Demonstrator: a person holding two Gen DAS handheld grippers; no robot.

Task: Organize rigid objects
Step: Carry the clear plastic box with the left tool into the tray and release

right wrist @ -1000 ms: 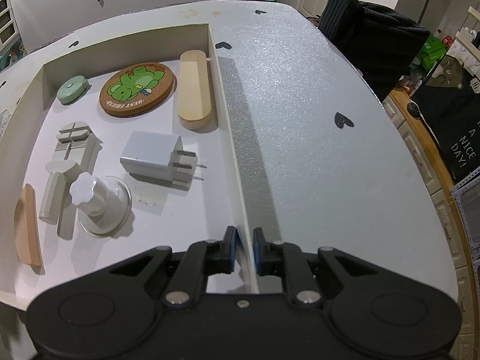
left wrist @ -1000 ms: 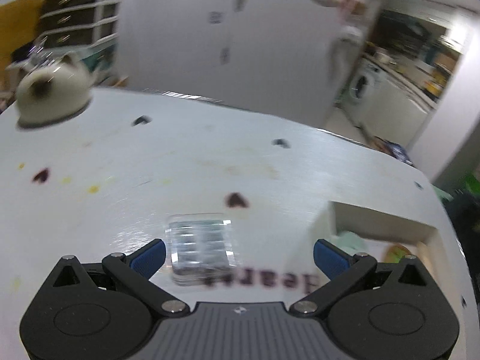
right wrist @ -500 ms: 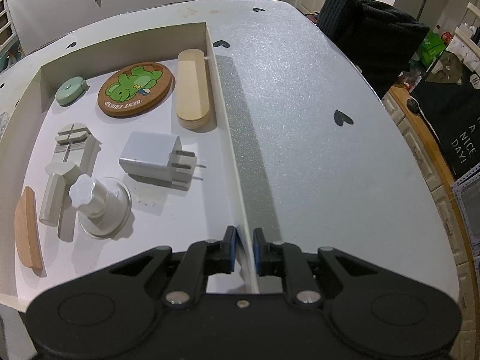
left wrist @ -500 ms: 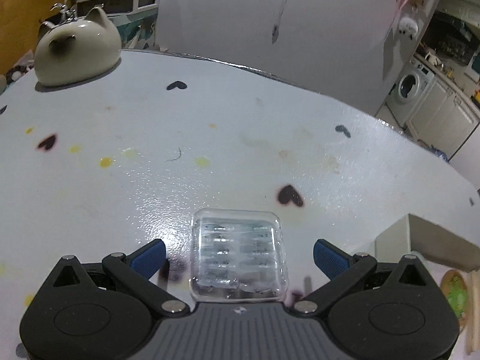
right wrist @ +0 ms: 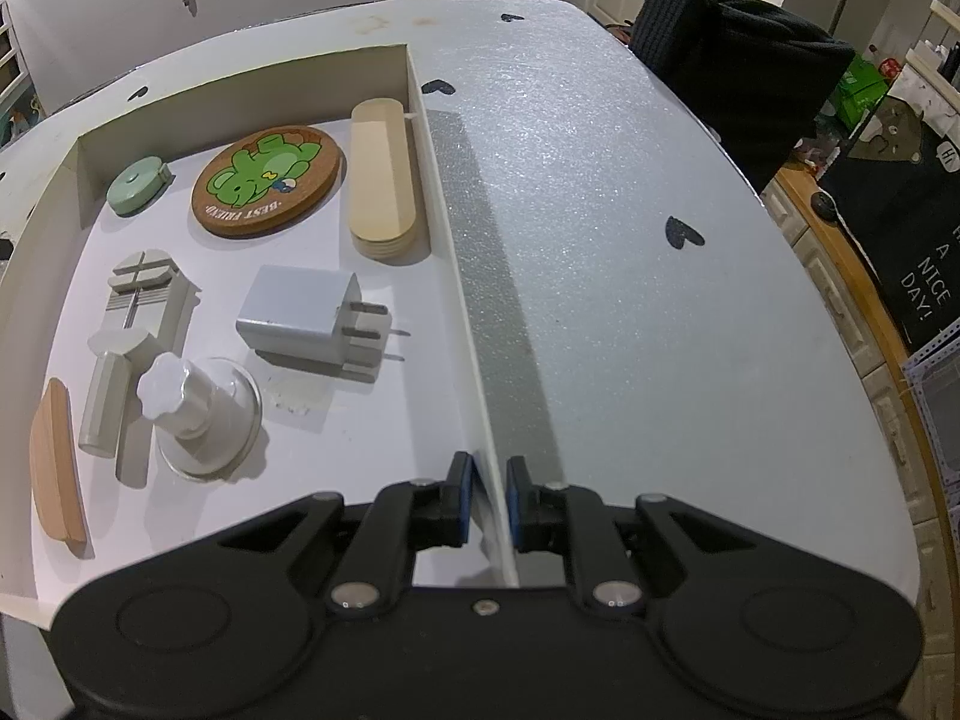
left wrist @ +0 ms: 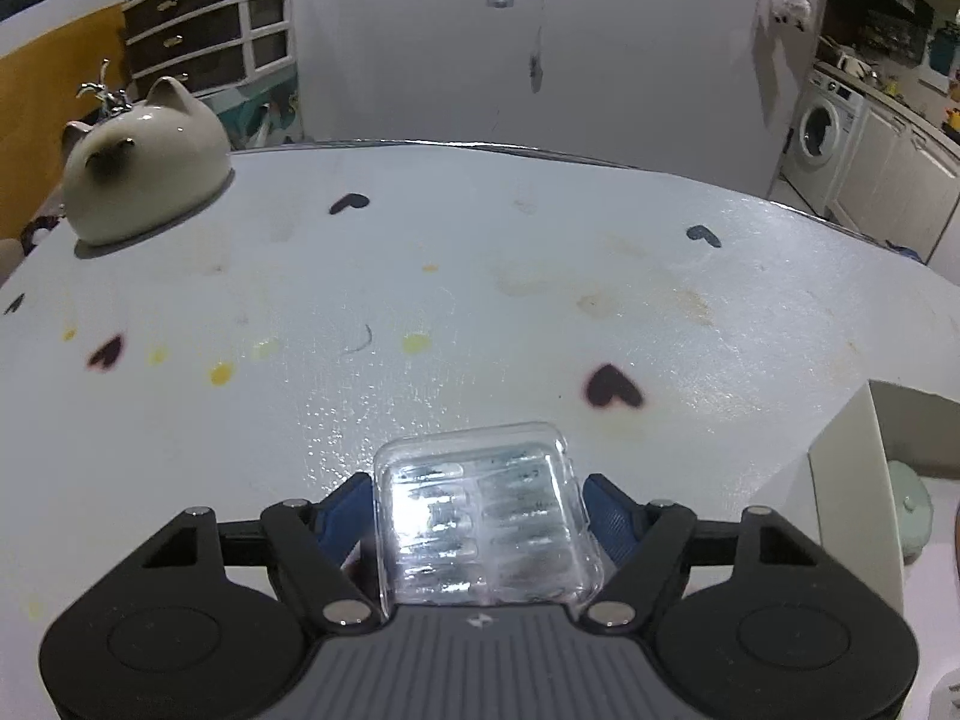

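Left gripper (left wrist: 480,510) clamped on a clear ribbed plastic case (left wrist: 483,525) just above the speckled white table (left wrist: 480,300). Right gripper (right wrist: 487,495) pinched on the thin wall of a shallow white tray (right wrist: 465,324) — inside: cork frog coaster (right wrist: 267,180), white plug adapter (right wrist: 300,315), oblong wooden dish (right wrist: 384,180).

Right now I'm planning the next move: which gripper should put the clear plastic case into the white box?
Left. The left gripper already has the clear plastic case between its fingers, while the right gripper is clamped on the white box wall, steadying it.
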